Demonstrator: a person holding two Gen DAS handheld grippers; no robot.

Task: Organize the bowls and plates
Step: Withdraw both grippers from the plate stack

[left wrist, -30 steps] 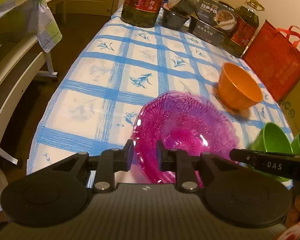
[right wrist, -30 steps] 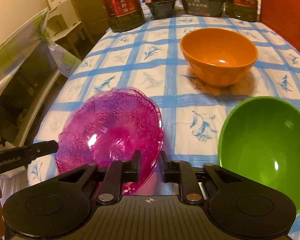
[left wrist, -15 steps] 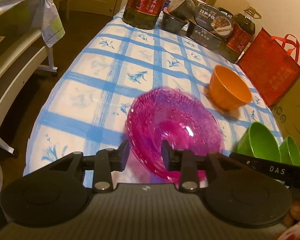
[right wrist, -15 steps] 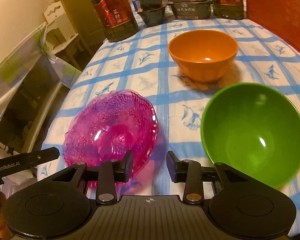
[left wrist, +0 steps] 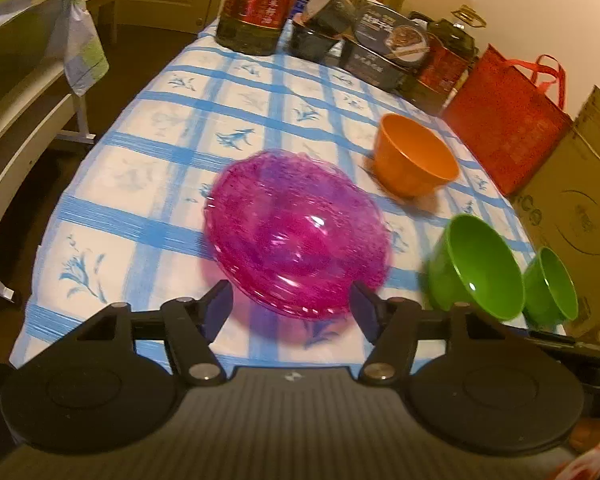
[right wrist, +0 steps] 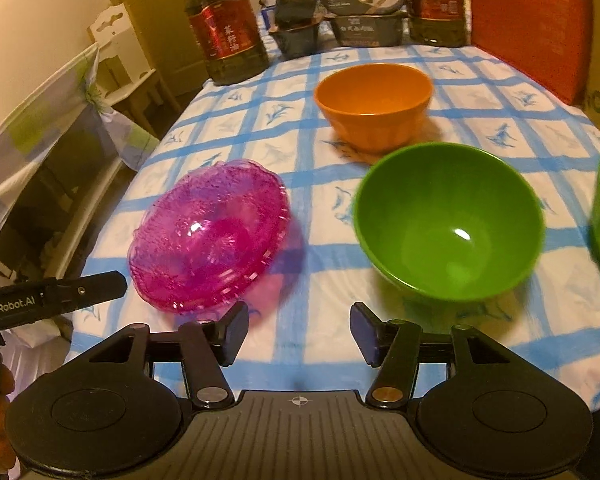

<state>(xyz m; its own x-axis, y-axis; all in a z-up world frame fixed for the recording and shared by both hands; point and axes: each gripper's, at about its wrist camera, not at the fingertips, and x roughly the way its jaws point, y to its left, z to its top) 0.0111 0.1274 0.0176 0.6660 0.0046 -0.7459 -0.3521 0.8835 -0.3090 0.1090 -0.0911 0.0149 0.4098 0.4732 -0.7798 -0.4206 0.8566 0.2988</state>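
**Both grippers off the pink stack**

You've let go: a second ago both jaws pinched the pink plates' (left wrist: 296,232) near rim, now the left gripper (left wrist: 292,314) and right gripper (right wrist: 298,334) stand wide open, empty, pulled back just short of it. The stack sits flat on the tablecloth (right wrist: 308,336), left of the green bowl (right wrist: 448,220); orange bowl (right wrist: 374,104) behind. Pink looks done; bowls likely next.

Blue-checked tablecloth (right wrist: 308,168) carrying pink glass plates (right wrist: 210,240), orange bowl (right wrist: 374,104), two green bowls (right wrist: 450,222) — oil bottles (right wrist: 226,28), food boxes behind.
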